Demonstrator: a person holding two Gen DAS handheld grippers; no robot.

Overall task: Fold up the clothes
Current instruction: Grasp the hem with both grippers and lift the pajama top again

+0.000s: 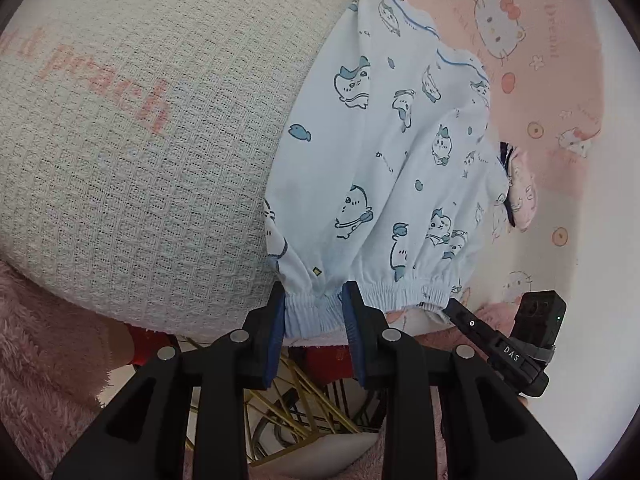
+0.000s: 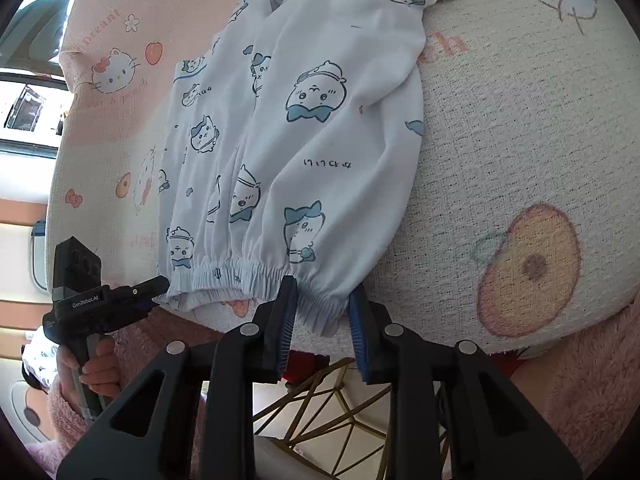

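Lying lengthwise away, shorts (image 1: 384, 184), both tongs (image 1: 314, 304) (image 2: 324, 304) parted astride waistband

Both grippers sit at the bottom centre of their own views, fingers pointing up the frame. The left gripper (image 1: 314, 312) has its blue-padded fingers (image 1: 352, 312) parted, elastic hem between them. The right gripper (image 2: 326, 308) is likewise spread. At lower left of the right view, a hand (image 2: 98, 372) grips the left gripper's handle.
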